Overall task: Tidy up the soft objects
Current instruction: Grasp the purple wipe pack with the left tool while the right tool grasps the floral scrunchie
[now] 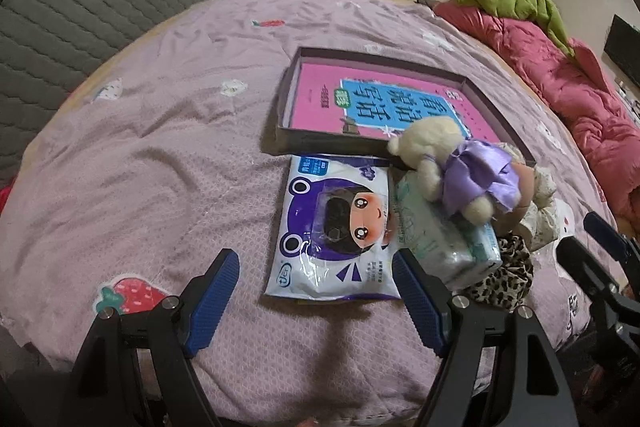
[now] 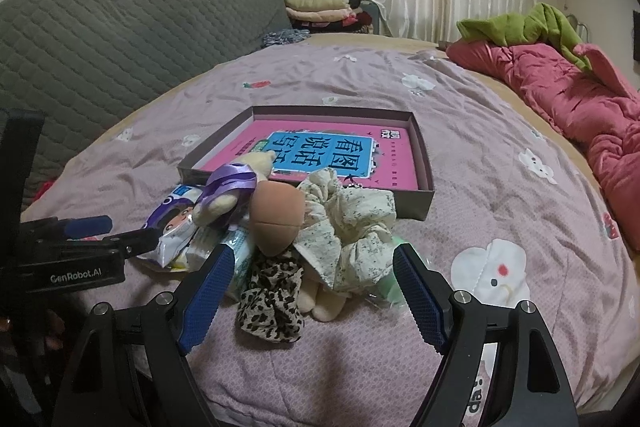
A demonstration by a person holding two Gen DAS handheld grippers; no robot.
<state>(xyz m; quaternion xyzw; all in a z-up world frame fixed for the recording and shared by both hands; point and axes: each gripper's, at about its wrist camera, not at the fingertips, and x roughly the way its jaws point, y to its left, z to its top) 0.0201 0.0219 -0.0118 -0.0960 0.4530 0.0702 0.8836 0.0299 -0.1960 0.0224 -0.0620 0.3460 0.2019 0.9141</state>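
A shallow brown box (image 1: 328, 143) (image 2: 424, 163) with a pink book inside lies on the bed. In front of it lies a pile: a wet-wipes pack (image 1: 336, 227) (image 2: 172, 227), a tissue pack (image 1: 444, 243), a plush bear in a purple dress (image 1: 460, 171) (image 2: 228, 191), a brown-headed doll (image 2: 276, 223), a floral scrunchie (image 2: 348, 223) and a leopard scrunchie (image 2: 272, 299) (image 1: 504, 279). My left gripper (image 1: 316, 303) is open just short of the wipes pack. My right gripper (image 2: 308, 295) is open around the leopard scrunchie and the doll.
The bed has a lilac quilt (image 1: 160, 155) with cartoon prints. A grey padded headboard (image 1: 80, 7) rises at the left. A red duvet (image 2: 580, 107) with a green cloth lies at the right. Folded clothes (image 2: 320, 7) are stacked at the back by the curtains.
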